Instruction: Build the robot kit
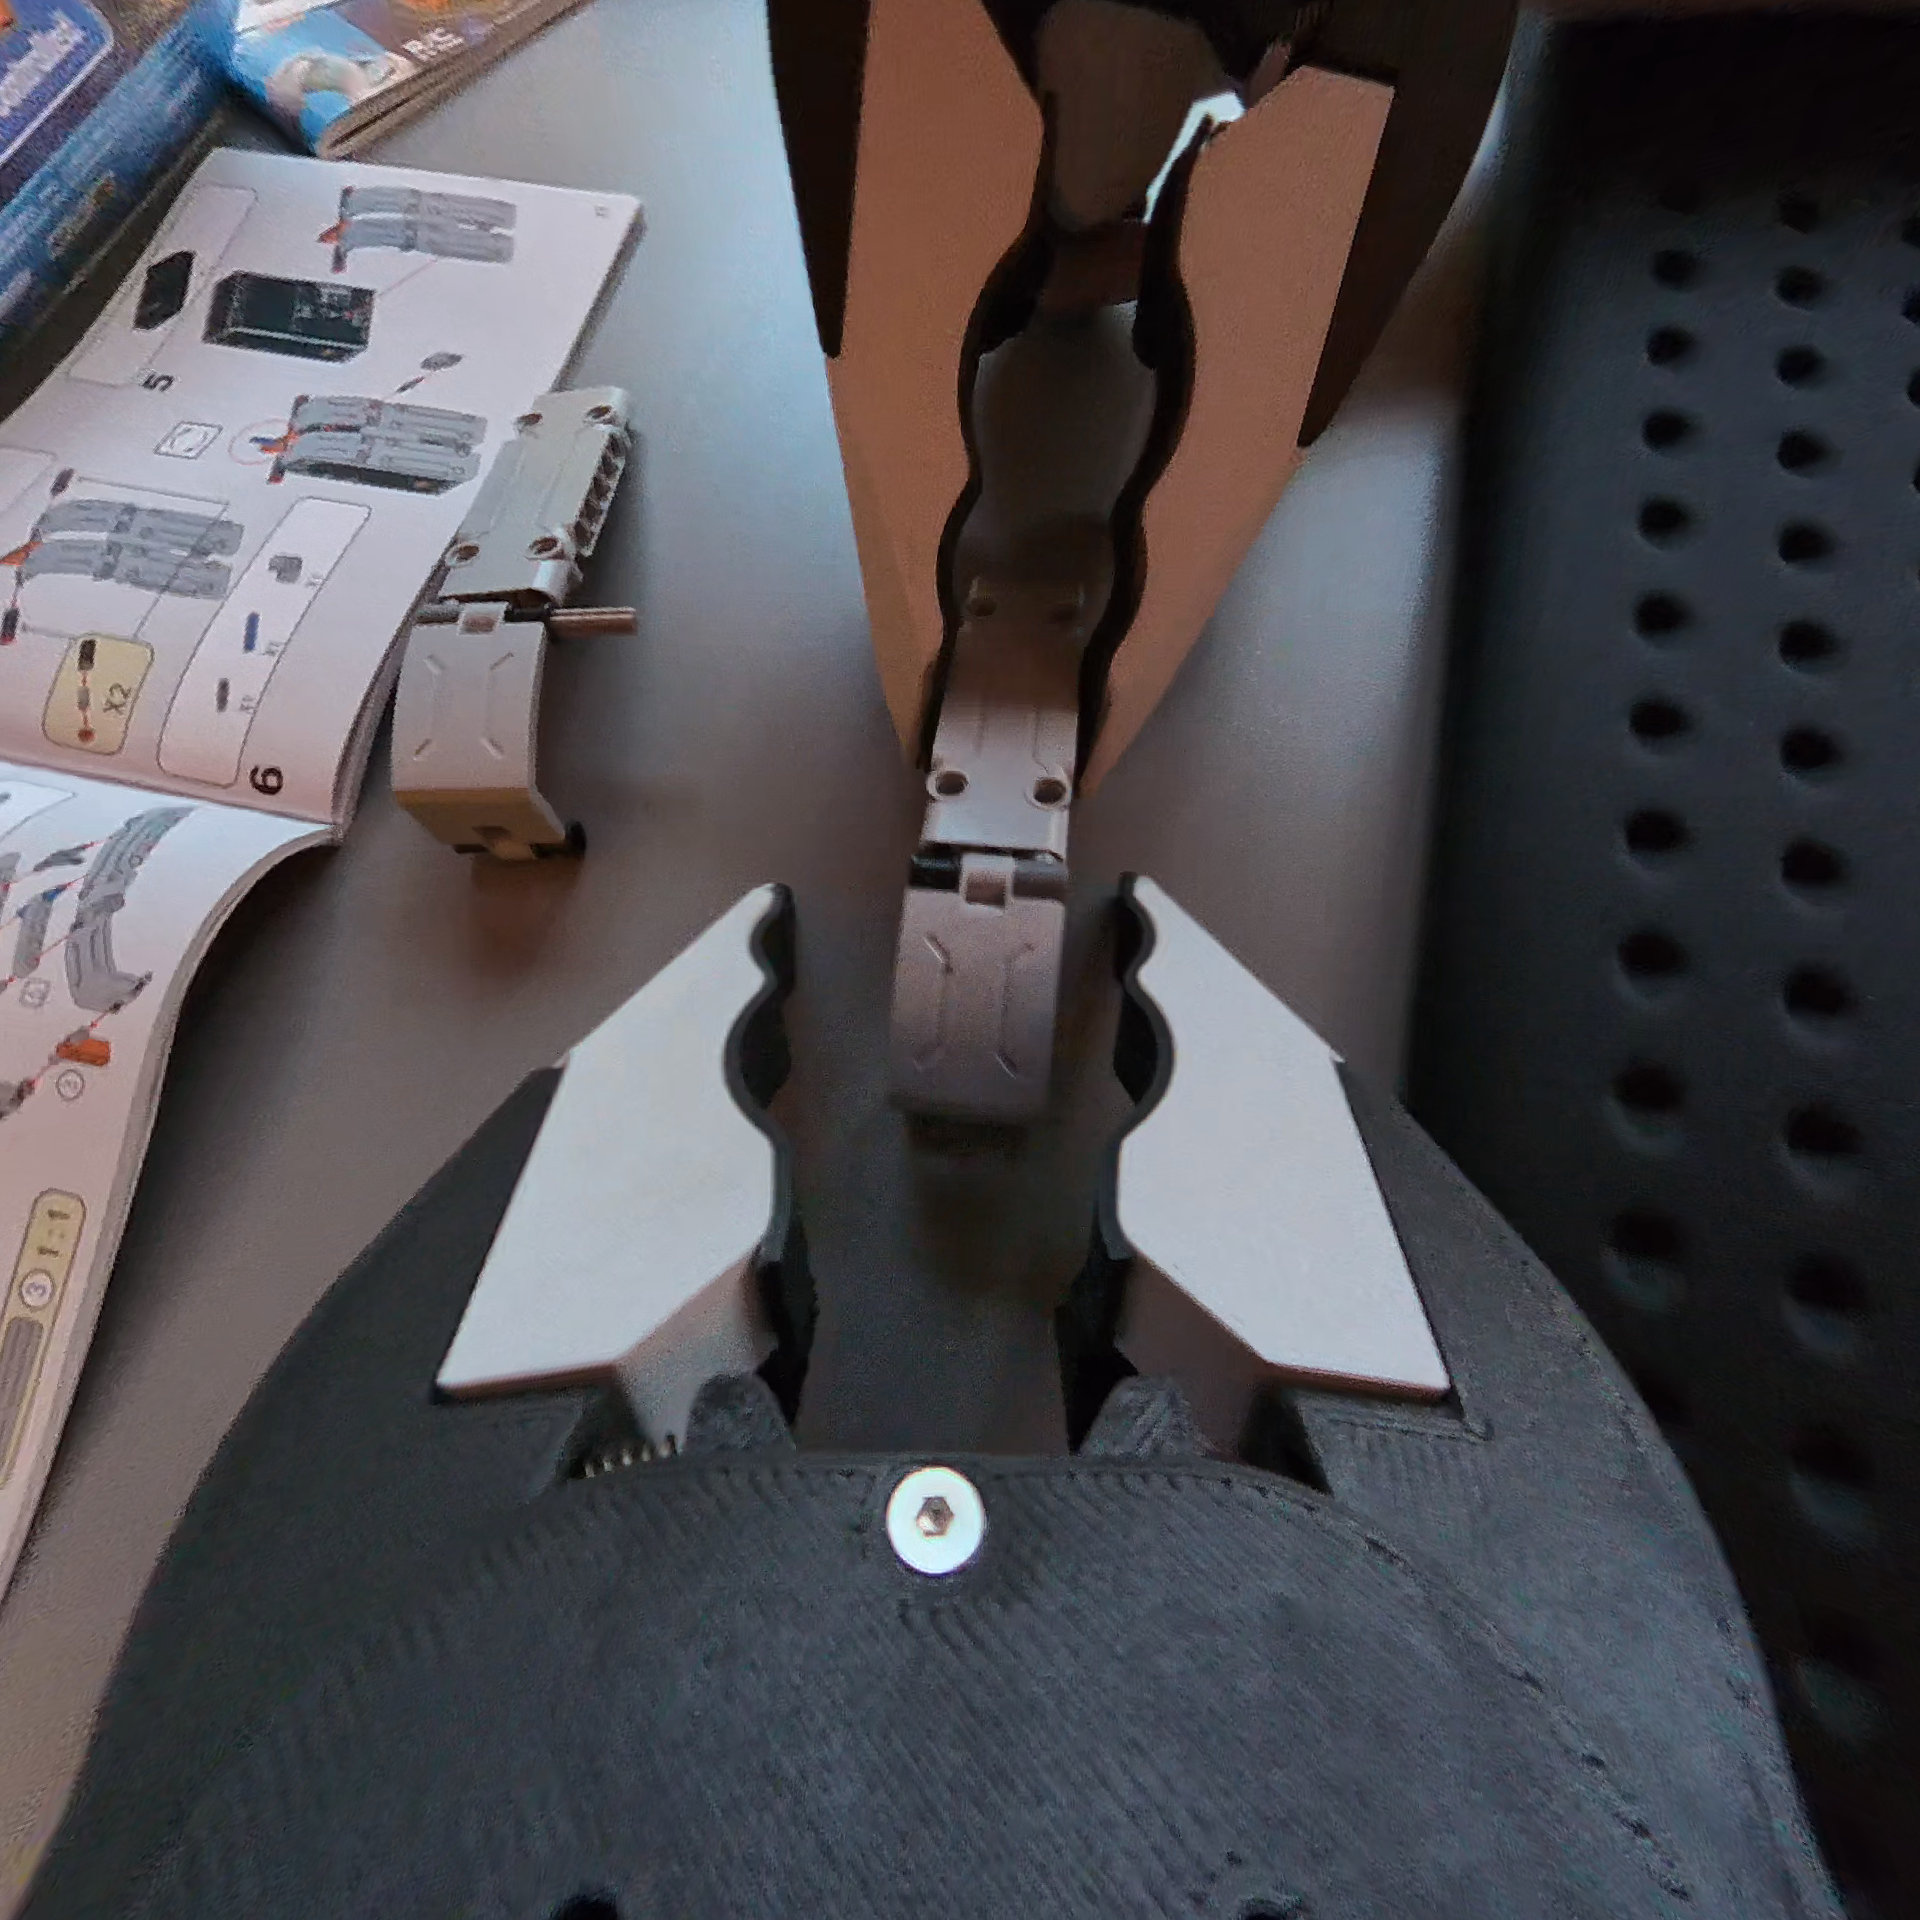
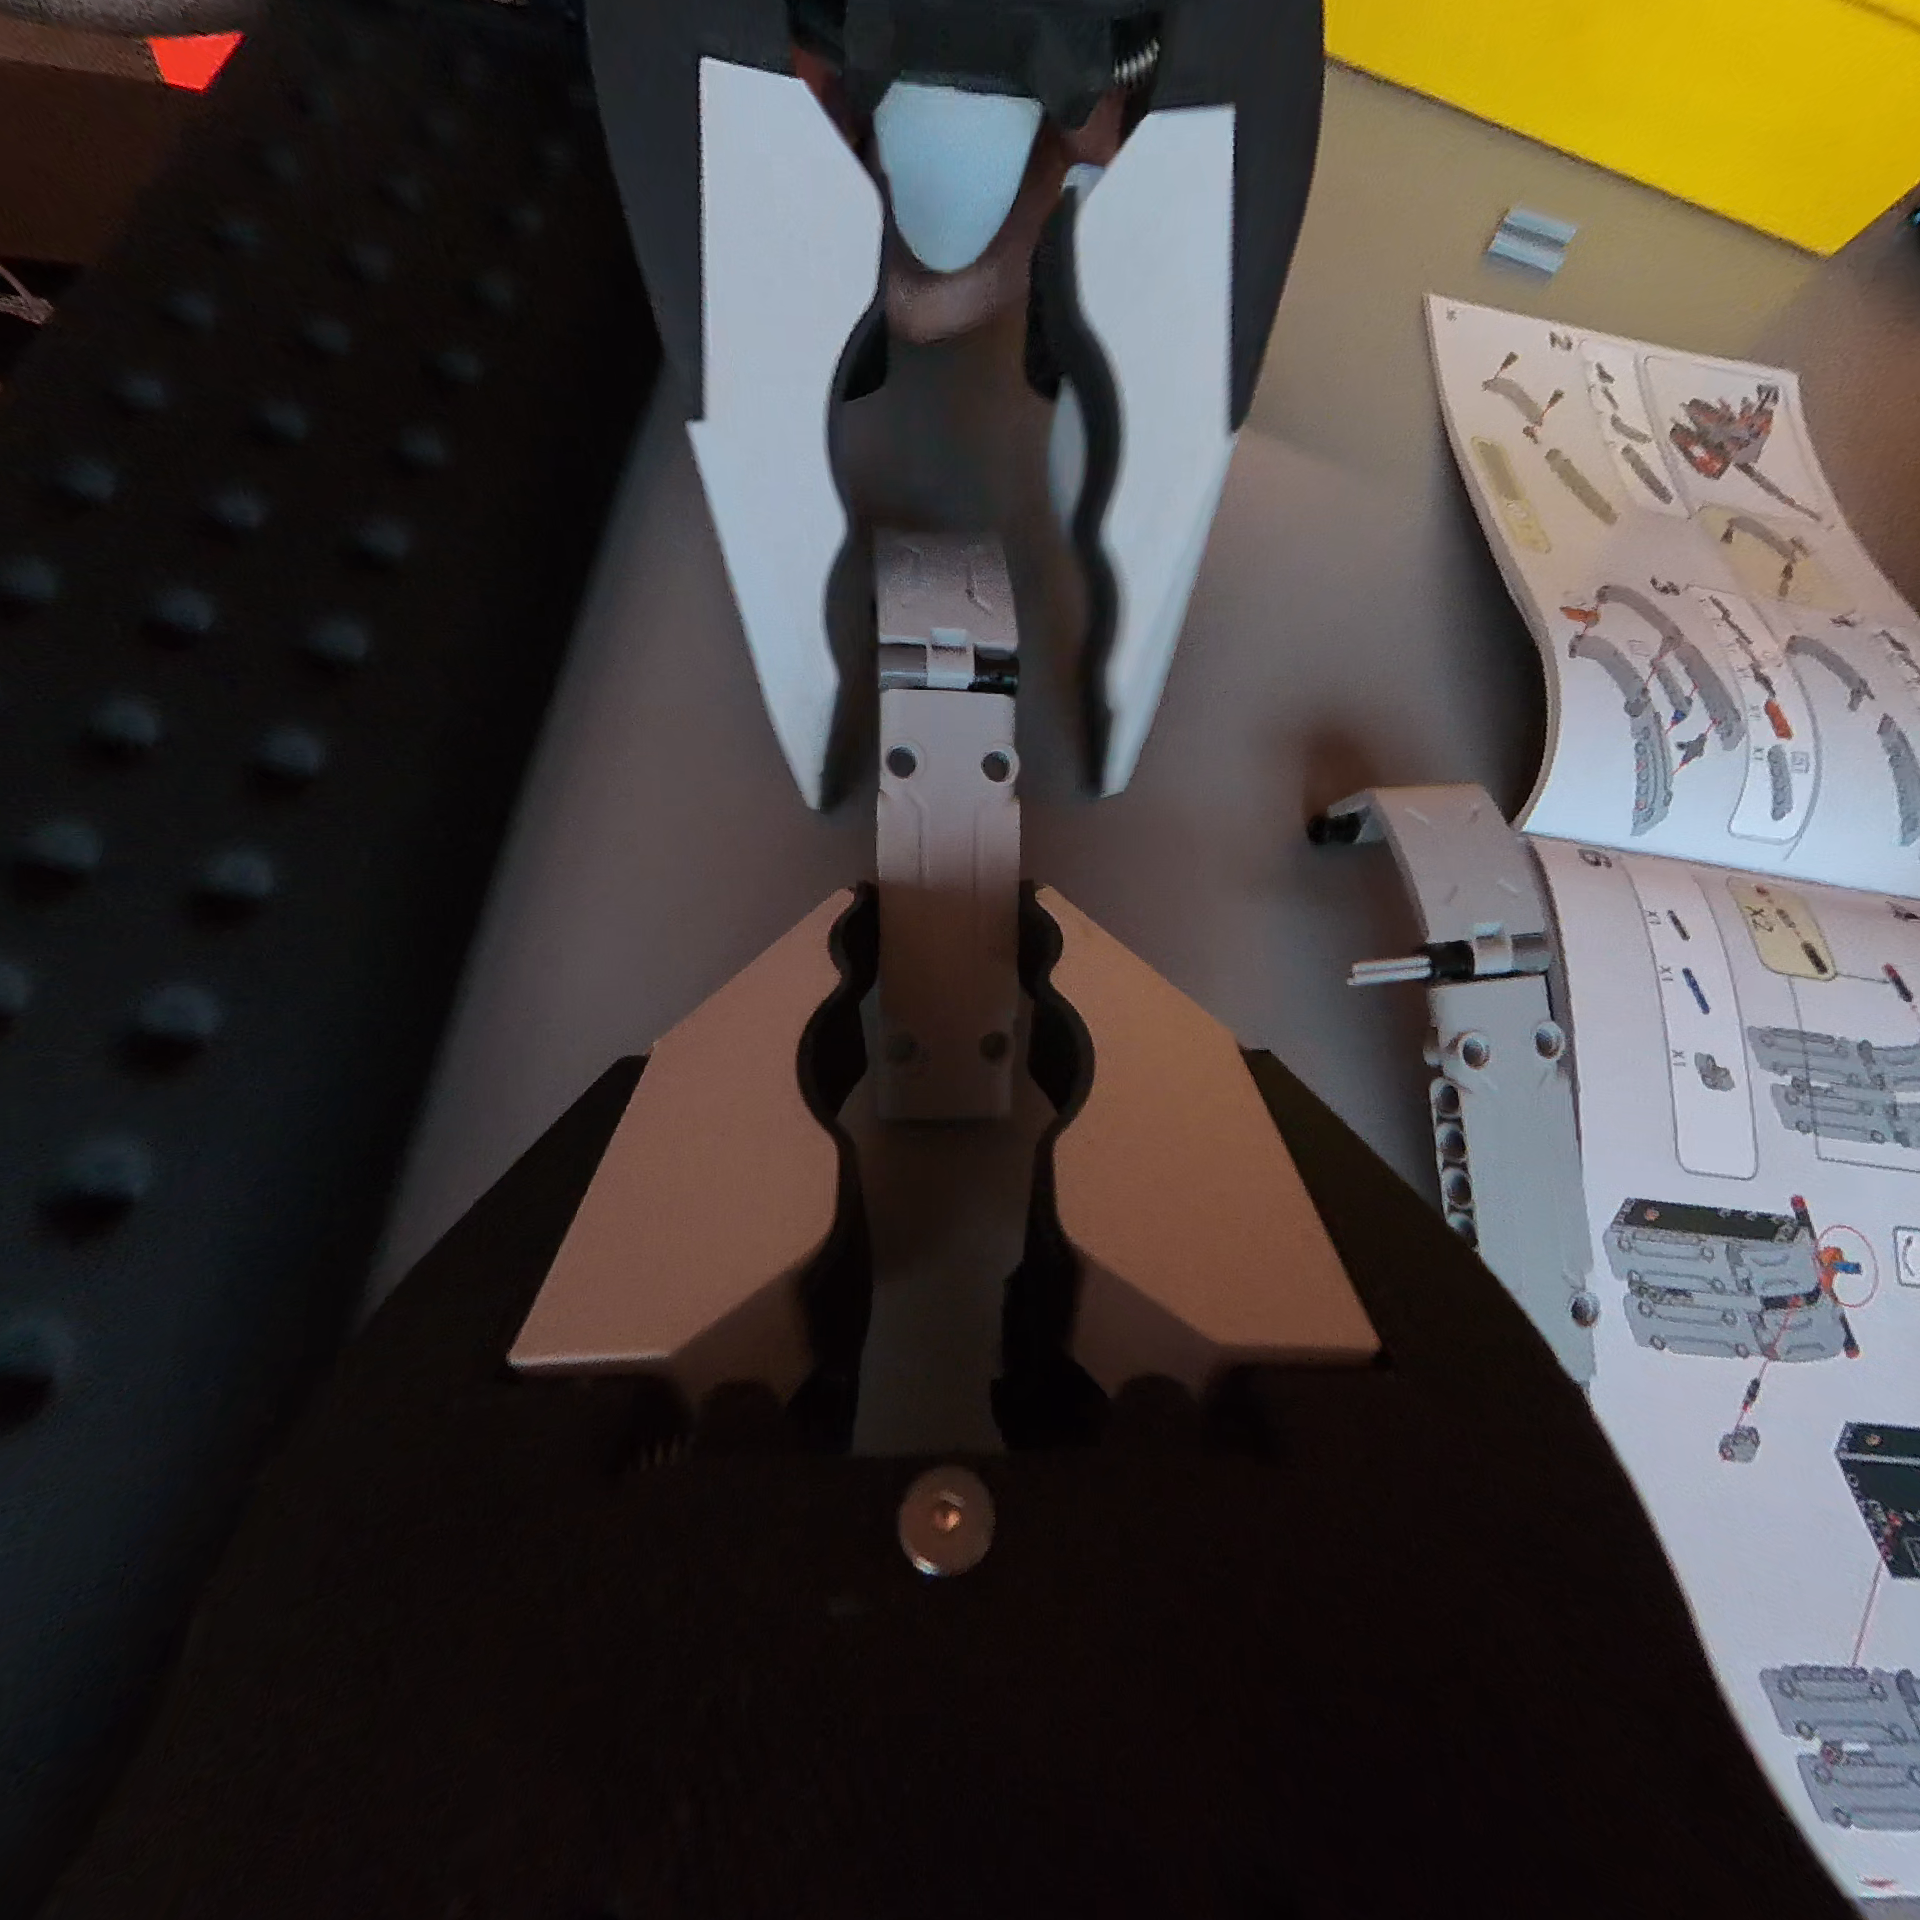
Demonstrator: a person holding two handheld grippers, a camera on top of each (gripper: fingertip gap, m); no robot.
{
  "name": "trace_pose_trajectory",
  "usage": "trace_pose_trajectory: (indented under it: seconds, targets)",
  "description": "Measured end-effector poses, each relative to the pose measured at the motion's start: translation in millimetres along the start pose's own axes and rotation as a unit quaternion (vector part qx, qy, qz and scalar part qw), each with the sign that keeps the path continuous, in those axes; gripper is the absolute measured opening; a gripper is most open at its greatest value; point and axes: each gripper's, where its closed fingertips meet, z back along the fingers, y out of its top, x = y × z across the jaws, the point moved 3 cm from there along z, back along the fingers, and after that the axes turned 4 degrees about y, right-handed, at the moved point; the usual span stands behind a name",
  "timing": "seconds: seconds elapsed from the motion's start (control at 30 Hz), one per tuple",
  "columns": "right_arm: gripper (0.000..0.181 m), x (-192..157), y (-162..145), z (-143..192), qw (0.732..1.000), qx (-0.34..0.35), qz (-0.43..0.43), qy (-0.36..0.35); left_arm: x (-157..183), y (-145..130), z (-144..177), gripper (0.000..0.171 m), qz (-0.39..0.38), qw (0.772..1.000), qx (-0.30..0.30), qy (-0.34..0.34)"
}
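Nearest my left wrist camera, my left gripper [image 1: 956, 904] stands spread, its fingers on either side of the lower end of a grey hinged curved piece [image 1: 982, 977] without touching it. Farther off, my right gripper [image 1: 1003, 748] clamps that piece's upper half; its base is cut off by the frame. A second grey assembly [image 1: 509, 623] lies beside the open instruction booklet [image 1: 208, 499] on the grey table [image 1: 707, 520].

From my right wrist camera, the right gripper's fingers [image 2: 1132, 1122] pinch the piece, blurred. Beyond, the opposite gripper's pale fingers [image 2: 769, 468] flank its far end, parted. Half of the other assembly is hidden under the booklet.
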Motion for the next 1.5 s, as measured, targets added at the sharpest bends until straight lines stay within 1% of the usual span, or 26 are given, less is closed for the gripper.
trace_pose_trajectory:
  seconds: [0.07,0.2,0.3,0.4,0.47,0.53,0.6,0.63,0.67,0.7,0.73,0.77,0.8,0.83,0.93,1.0,1.07,1.17,1.2,1.23,1.27,1.33,1.37,1.4,1.43,1.5]
  targets:
    - [0.027,5.3,-4.8,3.5,1.000,-0.001,-0.019,0.003,-3.6,-1.2,3.7,0.064,0.017,1.000,0.000,0.014]
    - [0.027,19.6,-17.3,16.4,0.999,-0.009,-0.032,-0.009,-16.4,13.7,32.8,0.058,0.040,0.993,0.083,0.071]
    - [0.026,24.3,-24.8,24.6,1.000,-0.006,-0.027,-0.008,-31.7,21.9,66.4,0.048,0.077,0.978,0.149,0.123]
    - [0.027,32.3,-29.4,30.5,0.999,-0.014,-0.014,-0.028,-45.3,27.3,113.5,0.038,0.090,0.961,0.167,0.200]
    - [0.035,34.5,-23.4,33.0,0.999,-0.004,0.014,-0.048,-56.1,28.2,156.8,0.037,0.085,0.939,0.176,0.283]
    - [0.042,32.4,-13.3,35.3,0.998,0.016,0.029,-0.053,-67.9,17.9,206.5,0.045,0.106,0.900,0.184,0.381]
    - [0.044,32.0,-3.8,39.0,0.997,0.033,0.037,-0.065,-77.3,-10.3,249.2,0.050,0.139,0.851,0.176,0.476]
    - [0.044,33.6,0.8,41.8,0.995,0.042,0.044,-0.078,-81.3,-30.8,261.9,0.052,0.160,0.831,0.155,0.510]
    - [0.044,36.1,4.7,44.9,0.993,0.051,0.049,-0.093,-85.2,-53.2,267.7,0.056,0.183,0.817,0.128,0.531]
    - [0.044,38.3,8.0,47.8,0.991,0.059,0.052,-0.105,-89.1,-75.5,267.2,0.058,0.207,0.811,0.100,0.539]
    - [0.044,40.2,10.5,50.5,0.990,0.068,0.053,-0.114,-92.7,-95.7,262.0,0.058,0.231,0.809,0.076,0.536]
    - [0.044,41.7,12.2,52.6,0.989,0.076,0.050,-0.120,-95.3,-111.8,253.8,0.052,0.254,0.811,0.063,0.523]
    - [0.043,43.2,12.8,54.5,0.988,0.083,0.045,-0.125,-96.6,-123.1,244.7,0.035,0.276,0.816,0.061,0.505]
    - [0.043,45.0,12.7,56.2,0.987,0.089,0.039,-0.130,-97.4,-130.6,236.8,0.018,0.294,0.820,0.068,0.486]
    - [0.042,50.2,10.0,62.1,0.984,0.094,0.027,-0.150,-100.7,-141.4,230.6,0.001,0.320,0.809,0.101,0.482]
    - [0.040,52.4,10.7,66.6,0.981,0.104,0.023,-0.161,-100.0,-141.1,230.2,0.001,0.322,0.807,0.104,0.485]
    - [0.038,53.9,11.7,69.1,0.980,0.112,0.019,-0.165,-97.4,-138.1,227.1,0.001,0.312,0.811,0.095,0.485]
    - [0.038,56.9,8.6,68.2,0.980,0.106,0.012,-0.169,-90.1,-128.8,218.7,0.005,0.301,0.835,0.092,0.451]
    - [0.038,56.9,7.6,67.2,0.980,0.104,0.010,-0.167,-87.3,-125.1,220.9,0.013,0.298,0.844,0.101,0.435]
    - [0.038,56.6,7.8,66.6,0.981,0.103,0.010,-0.167,-85.4,-118.5,230.9,0.024,0.296,0.847,0.128,0.422]
    - [0.038,56.2,9.4,66.6,0.980,0.106,0.010,-0.168,-84.5,-108.3,249.9,0.028,0.293,0.845,0.173,0.414]
    - [0.039,54.2,18.8,69.5,0.977,0.123,0.002,-0.175,-84.2,-82.7,308.3,0.025,0.277,0.829,0.282,0.396]
    - [0.038,52.3,27.5,71.5,0.974,0.137,-0.004,-0.182,-86.5,-72.1,339.7,0.020,0.264,0.822,0.314,0.396]
    - [0.038,50.5,38.6,73.3,0.969,0.153,-0.009,-0.192,-92.1,-67.1,364.6,0.014,0.253,0.821,0.306,0.410]
    - [0.038,49.0,52.3,74.5,0.964,0.172,-0.017,-0.202,-100.6,-68.1,380.6,0.014,0.252,0.827,0.258,0.431]
    - [0.039,46.6,84.2,73.6,0.952,0.218,-0.051,-0.209,-116.4,-77.8,388.8,0.015,0.283,0.845,0.112,0.440]
